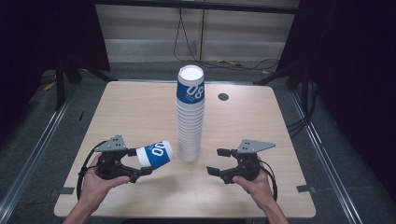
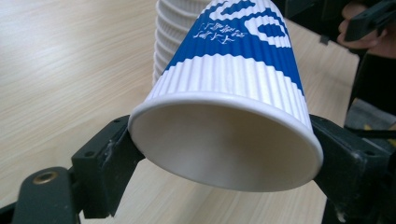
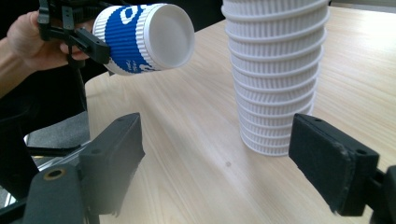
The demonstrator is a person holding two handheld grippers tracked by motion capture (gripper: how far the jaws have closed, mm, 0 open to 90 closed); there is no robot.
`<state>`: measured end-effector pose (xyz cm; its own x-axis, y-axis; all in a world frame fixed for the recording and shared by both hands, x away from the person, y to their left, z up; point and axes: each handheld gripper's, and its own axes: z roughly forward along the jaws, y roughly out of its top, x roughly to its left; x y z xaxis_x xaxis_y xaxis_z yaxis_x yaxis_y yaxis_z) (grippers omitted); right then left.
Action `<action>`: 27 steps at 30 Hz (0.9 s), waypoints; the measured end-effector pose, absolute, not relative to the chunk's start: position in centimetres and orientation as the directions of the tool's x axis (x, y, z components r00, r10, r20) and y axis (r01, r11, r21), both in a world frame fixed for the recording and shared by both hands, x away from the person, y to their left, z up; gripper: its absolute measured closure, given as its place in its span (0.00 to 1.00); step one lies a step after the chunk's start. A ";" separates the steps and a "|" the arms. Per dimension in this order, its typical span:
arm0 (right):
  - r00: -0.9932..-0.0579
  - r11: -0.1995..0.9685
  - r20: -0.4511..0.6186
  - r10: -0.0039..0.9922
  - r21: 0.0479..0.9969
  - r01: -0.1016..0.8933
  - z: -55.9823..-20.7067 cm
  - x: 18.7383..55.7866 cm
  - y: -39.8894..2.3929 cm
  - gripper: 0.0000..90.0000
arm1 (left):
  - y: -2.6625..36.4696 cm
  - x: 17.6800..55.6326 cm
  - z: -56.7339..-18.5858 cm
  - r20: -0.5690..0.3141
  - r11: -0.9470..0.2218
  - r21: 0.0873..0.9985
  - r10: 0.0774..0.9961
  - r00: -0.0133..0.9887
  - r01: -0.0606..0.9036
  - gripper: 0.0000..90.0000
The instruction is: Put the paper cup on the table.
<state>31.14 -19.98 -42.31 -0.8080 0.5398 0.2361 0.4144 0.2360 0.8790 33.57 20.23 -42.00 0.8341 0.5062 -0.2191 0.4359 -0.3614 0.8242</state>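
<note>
Left tongs (image 1: pixel 140 162) clamped across the rim end of a single blue-and-white paper cup (image 1: pixel 156 154). The cup is held off the tabletop (image 1: pixel 140 112), lying near level with its closed base pointing at the stack of cups (image 1: pixel 190 116), just beside it but apart. In the left gripper view both jaws press the rim from opposite sides; the grip looks square.

Right tongs (image 1: pixel 217 161) released, nothing between the jaws, aimed at the stack's lower part from the other side, near but not touching.

My read: a cup is being handled at the stack, either coming off or going back on.

To do it well:
- keep the squeeze light, ribbed paper wall will ovalise
- if restacking, turn the cup mouth-down first, then line it up over the top
- steady the stack low with the right tongs; it's tall and looks easy to topple
- don't brush the stack in passing
</note>
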 end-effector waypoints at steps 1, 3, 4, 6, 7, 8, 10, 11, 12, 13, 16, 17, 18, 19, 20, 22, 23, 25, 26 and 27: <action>-0.806 0.237 0.235 0.544 0.878 0.416 -42.4 31.1 -20.2 0.20 | 20.3 33.6 -42.0 -0.220 -0.362 0.821 0.512 0.831 0.441 0.17; -0.802 0.233 0.238 0.547 0.877 0.420 -42.5 31.1 -20.3 0.20 | 20.7 33.8 -41.9 -0.211 -0.372 0.814 0.526 0.824 0.446 0.17; -0.801 0.234 0.240 0.549 0.875 0.423 -42.6 31.1 -20.4 0.20 | 20.8 33.9 -41.8 -0.206 -0.379 0.809 0.534 0.820 0.450 0.17; -0.799 0.238 0.241 0.552 0.872 0.427 -42.7 31.1 -20.4 0.20 | 21.1 34.0 -41.6 -0.191 -0.389 0.804 0.547 0.815 0.449 0.17; -0.799 0.241 0.240 0.551 0.871 0.428 -42.8 31.1 -20.4 0.20 | 21.3 34.1 -41.5 -0.189 -0.392 0.801 0.552 0.812 0.452 0.17; -0.800 0.242 0.241 0.550 0.870 0.429 -42.8 31.1 -20.4 0.20 | 21.4 34.1 -41.3 -0.183 -0.392 0.801 0.559 0.808 0.453 0.17; -0.799 0.240 0.242 0.550 0.871 0.429 -42.9 31.2 -20.4 0.20 | 21.6 34.3 -41.2 -0.180 -0.403 0.790 0.567 0.804 0.461 0.17; -0.800 0.242 0.241 0.549 0.871 0.429 -42.9 31.2 -20.3 0.20 | 21.7 34.4 -41.1 -0.174 -0.406 0.787 0.577 0.798 0.465 0.17; -0.802 0.242 0.240 0.548 0.872 0.426 -42.9 31.2 -20.3 0.20 | 21.7 34.5 -41.1 -0.167 -0.415 0.780 0.584 0.795 0.468 0.17; -0.800 0.243 0.241 0.549 0.870 0.429 -42.9 31.2 -20.3 0.20 | 21.8 34.6 -41.1 -0.161 -0.420 0.776 0.588 0.792 0.469 0.17; -0.801 0.244 0.243 0.547 0.869 0.430 -43.0 31.2 -20.3 0.20 | 21.9 34.9 -41.3 -0.153 -0.441 0.757 0.599 0.786 0.483 0.17; -0.801 0.246 0.242 0.548 0.868 0.431 -43.0 31.2 -20.3 0.20 | 22.0 35.0 -41.3 -0.158 -0.444 0.749 0.601 0.784 0.492 0.17; -0.801 0.248 0.242 0.548 0.867 0.431 -43.1 31.2 -20.3 0.20 | 22.0 35.1 -41.4 -0.156 -0.454 0.740 0.600 0.784 0.495 0.17; -0.801 0.247 0.242 0.548 0.868 0.432 -43.1 31.2 -20.3 0.20 | 21.9 35.1 -41.4 -0.152 -0.460 0.735 0.604 0.782 0.498 0.17; -0.801 0.247 0.242 0.548 0.868 0.431 -43.0 31.2 -20.3 0.20 | 21.9 35.3 -41.5 -0.147 -0.474 0.721 0.607 0.781 0.505 0.17; -0.800 0.244 0.244 0.549 0.868 0.432 -43.0 31.2 -20.3 0.20 | 21.9 35.5 -41.6 -0.135 -0.492 0.705 0.613 0.778 0.510 0.17; -0.800 0.247 0.242 0.549 0.867 0.432 -43.0 31.2 -20.3 0.20 | 21.9 35.6 -41.5 -0.130 -0.498 0.701 0.614 0.778 0.511 0.17; -0.800 0.247 0.242 0.549 0.867 0.432 -43.1 31.2 -20.3 0.20 | 22.0 35.9 -41.4 -0.128 -0.507 0.686 0.622 0.773 0.522 0.17; -0.800 0.246 0.242 0.549 0.868 0.432 -43.1 31.2 -20.3 0.20 | 22.0 36.1 -41.4 -0.125 -0.514 0.678 0.624 0.772 0.525 0.17; -0.799 0.245 0.244 0.549 0.868 0.433 -43.1 31.2 -20.3 0.20 | 22.0 36.3 -41.3 -0.119 -0.527 0.665 0.625 0.771 0.530 0.17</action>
<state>31.22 -20.31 -43.06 -0.7995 0.5489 0.2440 0.4329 0.2449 0.8676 36.33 22.04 -41.30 0.7713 0.6253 -0.1191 0.5295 -0.5265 0.6651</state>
